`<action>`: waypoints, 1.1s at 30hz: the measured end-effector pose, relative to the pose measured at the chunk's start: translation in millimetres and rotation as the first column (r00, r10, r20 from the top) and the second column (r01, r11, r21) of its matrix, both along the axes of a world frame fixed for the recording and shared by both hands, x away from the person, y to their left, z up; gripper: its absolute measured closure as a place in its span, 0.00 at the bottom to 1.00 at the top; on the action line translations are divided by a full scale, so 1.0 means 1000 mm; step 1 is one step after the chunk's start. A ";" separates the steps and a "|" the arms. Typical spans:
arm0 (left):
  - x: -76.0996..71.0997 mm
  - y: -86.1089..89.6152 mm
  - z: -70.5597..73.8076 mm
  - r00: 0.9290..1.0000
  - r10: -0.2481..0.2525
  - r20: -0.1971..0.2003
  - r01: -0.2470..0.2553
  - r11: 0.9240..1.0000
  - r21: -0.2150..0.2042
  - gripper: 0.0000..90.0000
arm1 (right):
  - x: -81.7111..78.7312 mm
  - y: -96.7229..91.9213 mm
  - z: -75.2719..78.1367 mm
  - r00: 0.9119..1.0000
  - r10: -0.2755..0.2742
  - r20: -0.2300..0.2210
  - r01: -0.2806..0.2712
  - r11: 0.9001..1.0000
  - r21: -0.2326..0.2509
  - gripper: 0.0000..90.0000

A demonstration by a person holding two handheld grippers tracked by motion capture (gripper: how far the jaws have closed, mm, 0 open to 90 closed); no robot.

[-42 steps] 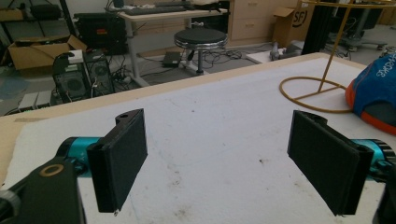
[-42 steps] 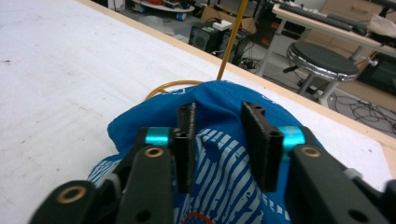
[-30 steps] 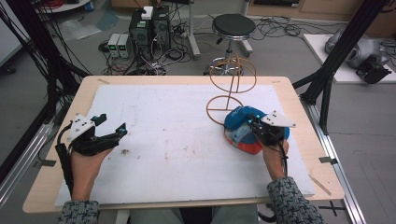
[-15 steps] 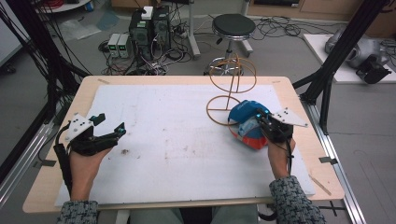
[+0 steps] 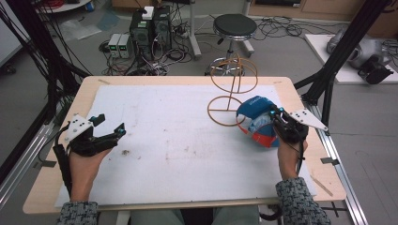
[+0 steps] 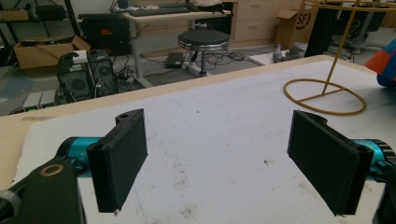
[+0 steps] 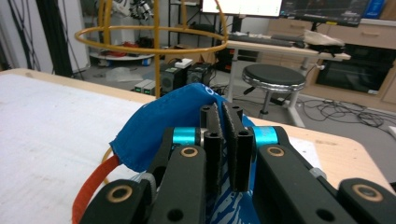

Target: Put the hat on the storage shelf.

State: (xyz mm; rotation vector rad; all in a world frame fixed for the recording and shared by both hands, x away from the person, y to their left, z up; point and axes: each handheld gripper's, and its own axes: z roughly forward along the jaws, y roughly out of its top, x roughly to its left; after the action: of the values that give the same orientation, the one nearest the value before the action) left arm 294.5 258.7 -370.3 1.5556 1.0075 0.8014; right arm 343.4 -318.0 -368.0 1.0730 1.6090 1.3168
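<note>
A crumpled blue bag [image 5: 253, 119] with orange and white parts hangs at the right of the table, beside the ring base of a gold wire stand [image 5: 233, 84]. My right gripper [image 5: 273, 118] is shut on the bag's upper edge; in the right gripper view the jaws [image 7: 223, 112] pinch the blue material [image 7: 159, 126], with the stand's hoop [image 7: 154, 37] behind. At the left, my left gripper [image 5: 110, 124] is held open just above the mat with nothing in it. The left gripper view shows its jaws [image 6: 224, 158] wide apart, the stand's base [image 6: 325, 95] and the bag's edge [image 6: 385, 60] far right.
A white foam mat [image 5: 178, 140] covers most of the wooden table [image 5: 56, 154]. Black frame posts [image 5: 338, 56] rise at both table sides. A stool [image 5: 234, 26] and computer boxes [image 5: 150, 28] stand on the floor beyond the far edge.
My right gripper has carried the bag up and slightly right, away from the mat and nearer the stand. The left gripper has barely moved and stays open.
</note>
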 end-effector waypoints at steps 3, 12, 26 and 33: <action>0.000 0.000 0.000 1.000 0.001 0.000 -0.001 1.000 0.000 0.22 | -0.001 -0.005 0.004 1.000 -0.013 0.018 0.013 1.000 0.009 0.97; 0.000 0.000 0.000 1.000 -0.003 0.001 0.003 1.000 0.000 0.22 | -0.001 -0.018 0.020 0.998 -0.040 0.045 0.038 0.998 0.044 0.97; -0.001 0.001 0.001 1.000 0.001 0.005 -0.001 1.000 -0.005 0.22 | 0.001 -0.030 0.051 0.992 -0.071 0.100 0.064 0.995 0.073 0.97; -0.001 0.002 0.001 1.000 0.000 0.004 0.000 1.000 -0.002 0.22 | 0.005 -0.032 0.073 0.987 -0.083 0.137 0.073 0.994 0.079 0.97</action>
State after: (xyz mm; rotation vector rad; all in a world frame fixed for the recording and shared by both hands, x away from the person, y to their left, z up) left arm 293.6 260.7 -369.0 1.5517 1.0045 0.8031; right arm 348.4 -349.5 -295.0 1.0529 1.4115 1.3769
